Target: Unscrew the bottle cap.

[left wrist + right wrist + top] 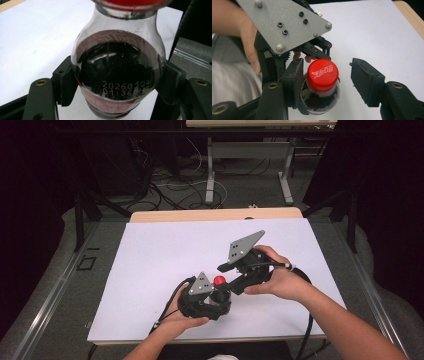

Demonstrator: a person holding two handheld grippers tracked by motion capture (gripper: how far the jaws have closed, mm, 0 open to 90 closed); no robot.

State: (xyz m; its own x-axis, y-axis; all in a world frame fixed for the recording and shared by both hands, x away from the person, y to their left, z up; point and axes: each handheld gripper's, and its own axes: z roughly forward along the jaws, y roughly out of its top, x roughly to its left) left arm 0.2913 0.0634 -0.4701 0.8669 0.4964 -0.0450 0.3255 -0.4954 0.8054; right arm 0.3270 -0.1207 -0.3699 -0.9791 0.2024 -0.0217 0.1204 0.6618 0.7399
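Left tongs [117, 82] clamp the cola bottle [117, 75] upright over the white desk [150, 260]. Right tongs [327, 82] straddle its red cap [322, 73], gaping on 1 side, not gripping. Close off-centre and the cap slips.

From above I see my left tool [216, 301] low in the centre of the frame, clamped around a dark bottle [221, 295] whose red cap [220, 280] shows beside its grey plate. My right tool [235, 276] sits just right of it, angled toward the cap, with my hand around its body. Both rest over the white sheet [165, 255] covering the counter [215, 215]. Cables [175, 190] lie on the floor in the upper part of the frame.
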